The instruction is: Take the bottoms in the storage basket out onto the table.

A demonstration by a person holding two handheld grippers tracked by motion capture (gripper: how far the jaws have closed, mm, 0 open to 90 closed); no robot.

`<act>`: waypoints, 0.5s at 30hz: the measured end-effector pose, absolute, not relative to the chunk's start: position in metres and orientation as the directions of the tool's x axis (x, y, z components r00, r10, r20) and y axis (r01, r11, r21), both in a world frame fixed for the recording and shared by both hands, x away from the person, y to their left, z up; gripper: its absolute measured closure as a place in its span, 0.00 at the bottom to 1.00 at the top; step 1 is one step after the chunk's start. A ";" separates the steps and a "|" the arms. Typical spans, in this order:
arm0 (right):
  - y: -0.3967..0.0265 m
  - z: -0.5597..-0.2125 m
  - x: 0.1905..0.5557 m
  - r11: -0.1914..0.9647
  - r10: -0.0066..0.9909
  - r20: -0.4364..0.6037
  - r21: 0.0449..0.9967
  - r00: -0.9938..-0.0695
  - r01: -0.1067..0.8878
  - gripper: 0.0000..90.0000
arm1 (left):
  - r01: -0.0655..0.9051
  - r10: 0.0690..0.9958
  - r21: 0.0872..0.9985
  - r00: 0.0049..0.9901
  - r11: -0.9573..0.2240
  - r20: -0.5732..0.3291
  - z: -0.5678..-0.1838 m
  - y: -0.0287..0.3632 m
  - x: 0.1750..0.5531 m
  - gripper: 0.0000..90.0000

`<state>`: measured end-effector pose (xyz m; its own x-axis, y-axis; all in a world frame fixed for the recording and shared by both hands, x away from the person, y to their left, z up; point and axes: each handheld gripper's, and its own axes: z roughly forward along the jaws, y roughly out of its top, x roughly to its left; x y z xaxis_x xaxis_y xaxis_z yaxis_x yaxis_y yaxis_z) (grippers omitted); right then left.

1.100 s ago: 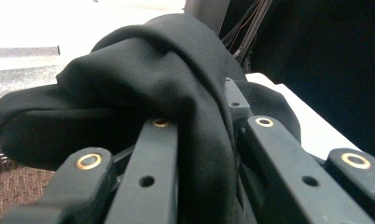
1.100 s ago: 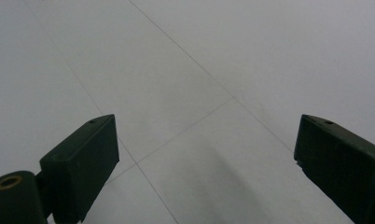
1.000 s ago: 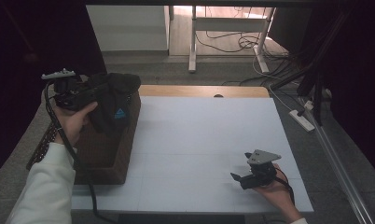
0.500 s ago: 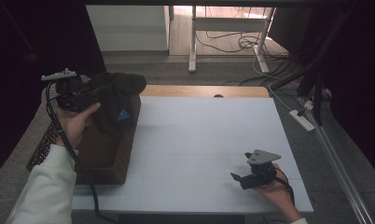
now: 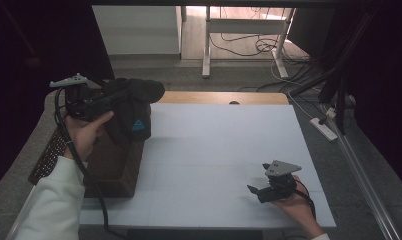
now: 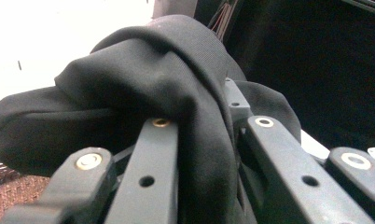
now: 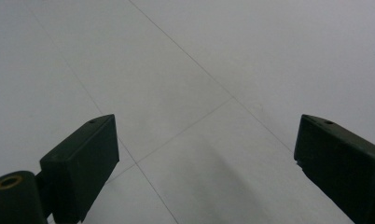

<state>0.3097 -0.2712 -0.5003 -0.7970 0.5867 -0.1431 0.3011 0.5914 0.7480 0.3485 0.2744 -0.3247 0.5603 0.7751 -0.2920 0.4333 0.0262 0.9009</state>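
- right gripper [image 5: 255,190] at near right of the white table [image 5: 224,150], held low in the person's right hand [image 5: 296,202], pointing left across the surface
- its jaws stand wide apart in the right gripper view [image 7: 206,163], nothing between them, bare white tabletop with thin seam lines under them
- brown woven basket [image 5: 111,167] on near left of the table, at its left edge, partly under the cloth
- left hand [image 5: 84,132] with white sleeve [image 5: 46,205] holds left gripper [image 5: 114,97] above the basket, cable trailing down along the arm
- left gripper clamped on a black garment [image 5: 131,107]; in the left gripper view the black fabric [image 6: 143,93] bunches up between and over the jaws, pinched tight
- garment hangs off the gripper over the basket's far end, small blue triangle logo [image 5: 137,125] facing the camera, lower edge draping at the basket rim
- far edge of the table shows a wooden strip [image 5: 219,97]
- beyond it, grey floor with white desk legs [image 5: 206,45] and loose cables [image 5: 249,42]; power strip [image 5: 324,129] on floor at right
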 end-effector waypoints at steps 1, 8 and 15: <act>-0.271 -0.500 0.310 0.592 0.587 -0.143 0.748 -0.797 0.301 0.07 | 0.433 0.774 0.901 0.563 0.023 -0.290 -0.324 0.273 0.348 0.89; -0.271 -0.500 0.310 0.592 0.586 -0.141 0.747 -0.798 0.303 0.07 | 0.427 0.764 0.904 0.580 0.013 -0.285 -0.322 0.267 0.347 0.89; -0.271 -0.500 0.310 0.593 0.588 -0.141 0.745 -0.796 0.306 0.07 | 0.425 0.750 0.905 0.598 0.003 -0.283 -0.322 0.258 0.346 0.89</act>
<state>0.3098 -0.2712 -0.5002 -0.7965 0.5880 -0.1409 0.3060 0.5929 0.7449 0.3464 0.2577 -0.3215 0.5981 0.7497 -0.2833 0.4247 0.0033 0.9053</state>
